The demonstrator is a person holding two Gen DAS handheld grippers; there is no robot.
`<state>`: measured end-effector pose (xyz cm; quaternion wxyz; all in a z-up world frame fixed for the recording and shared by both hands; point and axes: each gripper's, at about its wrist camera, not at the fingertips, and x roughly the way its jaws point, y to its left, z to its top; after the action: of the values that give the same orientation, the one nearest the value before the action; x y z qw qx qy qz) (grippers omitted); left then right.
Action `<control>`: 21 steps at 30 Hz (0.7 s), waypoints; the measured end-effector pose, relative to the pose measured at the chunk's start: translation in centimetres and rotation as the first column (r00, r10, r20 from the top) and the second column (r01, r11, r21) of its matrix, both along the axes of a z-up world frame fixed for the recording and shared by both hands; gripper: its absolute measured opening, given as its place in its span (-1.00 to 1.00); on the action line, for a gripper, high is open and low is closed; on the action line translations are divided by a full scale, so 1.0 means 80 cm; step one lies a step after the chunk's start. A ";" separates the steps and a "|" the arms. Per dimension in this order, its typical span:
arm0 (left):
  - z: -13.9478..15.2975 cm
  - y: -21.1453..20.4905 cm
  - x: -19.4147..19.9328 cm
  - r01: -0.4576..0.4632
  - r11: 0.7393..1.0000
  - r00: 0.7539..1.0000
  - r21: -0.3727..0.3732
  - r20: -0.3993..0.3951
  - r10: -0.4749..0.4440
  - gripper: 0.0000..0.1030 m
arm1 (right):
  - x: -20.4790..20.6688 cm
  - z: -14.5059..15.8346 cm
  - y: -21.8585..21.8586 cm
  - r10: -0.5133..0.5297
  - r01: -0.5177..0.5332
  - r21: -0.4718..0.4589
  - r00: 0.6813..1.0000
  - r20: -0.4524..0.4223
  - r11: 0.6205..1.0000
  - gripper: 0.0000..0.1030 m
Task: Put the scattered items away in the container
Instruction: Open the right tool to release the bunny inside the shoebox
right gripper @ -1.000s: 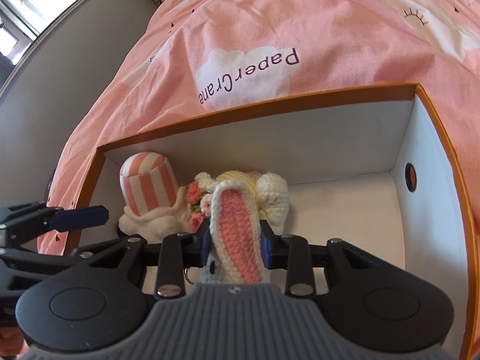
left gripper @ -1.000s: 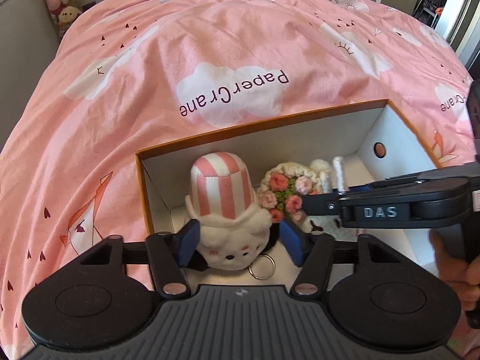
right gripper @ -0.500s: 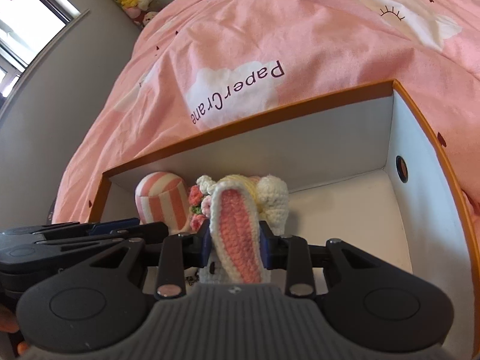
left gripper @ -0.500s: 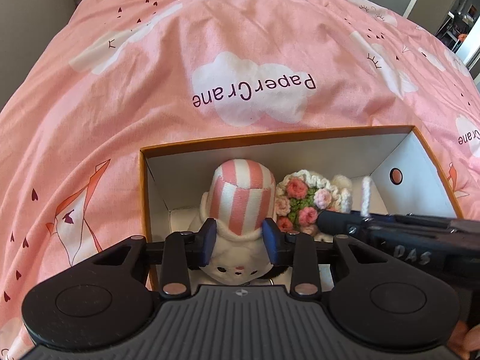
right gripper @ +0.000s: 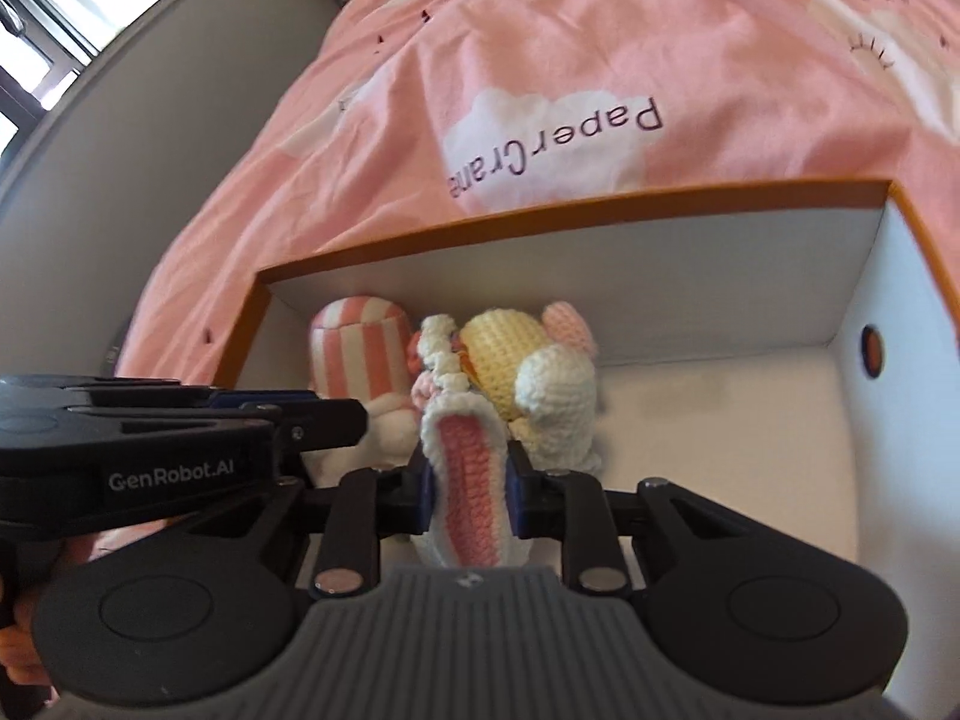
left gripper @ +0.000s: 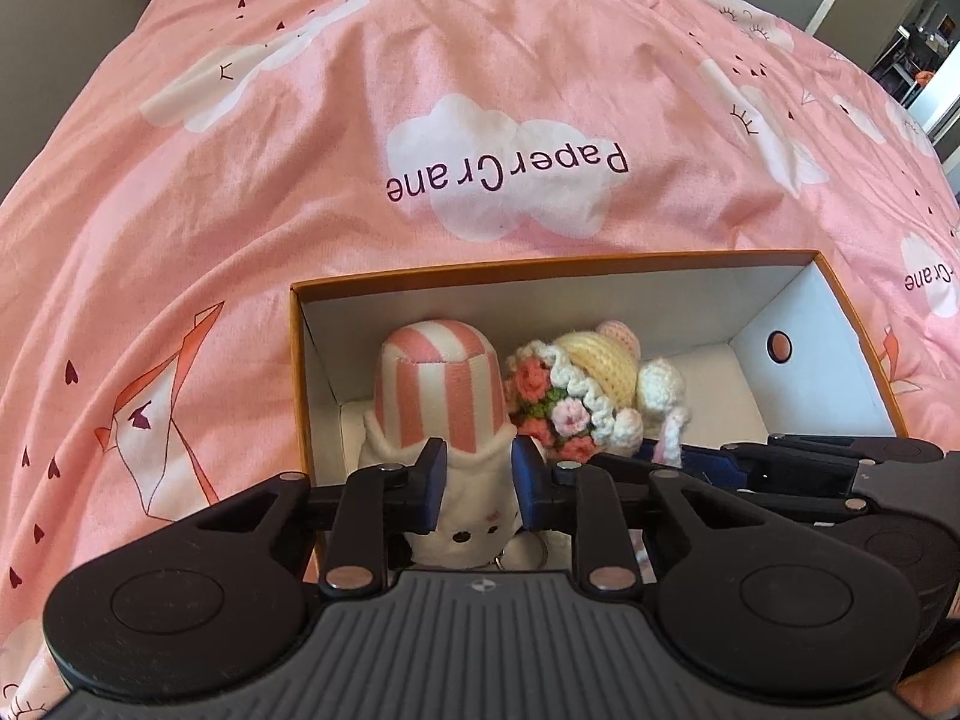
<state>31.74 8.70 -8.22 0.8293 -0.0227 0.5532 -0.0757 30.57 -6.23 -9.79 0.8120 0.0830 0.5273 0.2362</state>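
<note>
Between my left gripper's blue pads, at six o'clock in its view, sits the white plush face of the striped-hat plush toy; the jaws are closing and the pads already dent its soft cheeks. It looks light and squashy, so I judge a hold low on the head safer than on the tall pink-and-white hat, which would just fold. My right gripper is closing too, pinched on the crocheted bunny's pink-lined ear. That yarn is limp and stretchy, so the doll will probably dangle and swing; the ear's root looks firmer. Both toys lie touching at the left end of the orange-rimmed box, with the pink bedspread beyond at twelve o'clock.
</note>
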 end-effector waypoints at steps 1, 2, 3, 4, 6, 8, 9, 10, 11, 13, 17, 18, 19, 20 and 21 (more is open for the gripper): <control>-0.001 -0.002 0.001 0.000 1.000 1.000 0.008 0.006 0.000 -0.47 | 0.003 -0.003 0.002 0.001 -0.001 -0.025 1.000 -0.002 1.000 -0.54; -0.003 -0.003 0.001 -0.001 1.000 1.000 0.015 0.009 0.001 -0.47 | 0.005 -0.007 0.002 -0.001 0.001 -0.045 1.000 -0.008 0.999 -0.54; -0.005 -0.004 0.002 -0.002 1.000 1.000 0.017 0.009 0.002 -0.47 | 0.008 -0.010 0.000 -0.004 0.003 -0.051 1.000 -0.018 0.999 -0.54; -0.007 -0.003 0.003 -0.006 1.000 1.000 0.019 0.007 0.006 -0.47 | 0.010 -0.012 -0.002 -0.008 0.007 -0.047 1.000 -0.028 0.999 -0.53; -0.010 -0.002 0.007 -0.016 1.000 1.000 0.012 -0.001 0.016 -0.47 | 0.014 -0.016 -0.005 -0.014 0.012 -0.035 0.998 -0.053 0.999 -0.52; -0.013 0.000 0.010 -0.025 1.000 1.000 0.010 -0.013 0.025 -0.47 | 0.017 -0.019 -0.006 -0.020 0.019 -0.016 0.997 -0.073 1.000 -0.51; -0.014 0.001 0.010 -0.028 1.000 0.999 0.010 -0.017 0.028 -0.47 | 0.017 -0.021 -0.005 -0.021 0.021 -0.006 0.997 -0.079 1.000 -0.51; -0.014 0.002 0.011 -0.031 0.999 0.999 0.008 -0.018 0.032 -0.47 | 0.017 -0.021 -0.005 -0.020 0.020 0.000 0.997 -0.079 1.000 -0.50; -0.013 0.002 0.010 -0.033 0.999 0.999 0.005 -0.018 0.033 -0.47 | 0.016 -0.021 -0.004 -0.017 0.017 -0.001 0.997 -0.075 1.000 -0.50; -0.009 0.001 0.005 -0.033 0.999 0.999 0.004 -0.009 0.033 -0.47 | 0.012 -0.018 -0.001 -0.002 0.001 -0.012 0.998 -0.056 1.000 -0.42; 0.001 -0.002 -0.008 -0.023 1.000 1.000 -0.003 0.011 0.023 -0.35 | 0.001 -0.003 -0.001 0.018 -0.018 -0.054 1.000 0.000 0.998 -0.12; 0.004 -0.003 -0.011 -0.026 1.000 1.000 -0.004 0.015 0.026 -0.35 | -0.002 0.000 -0.002 0.023 -0.022 -0.058 1.000 0.009 0.998 -0.11; 0.008 -0.003 -0.015 -0.026 1.000 0.999 -0.006 0.020 0.026 -0.34 | -0.004 0.004 -0.002 0.028 -0.027 -0.061 1.000 0.015 0.998 -0.11; 0.012 -0.003 -0.018 -0.024 1.000 0.999 -0.009 0.025 0.025 -0.34 | -0.007 0.008 -0.003 0.034 -0.032 -0.064 0.999 0.023 0.997 -0.10; 0.017 -0.004 -0.023 -0.022 1.000 0.999 -0.013 0.033 0.022 -0.33 | -0.010 0.012 -0.003 0.040 -0.037 -0.070 0.999 0.035 0.997 -0.10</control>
<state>29.87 8.42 -6.82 0.8389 -0.0328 0.5388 -0.0703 29.75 -6.50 -8.85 0.8192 0.0401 0.5218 0.2348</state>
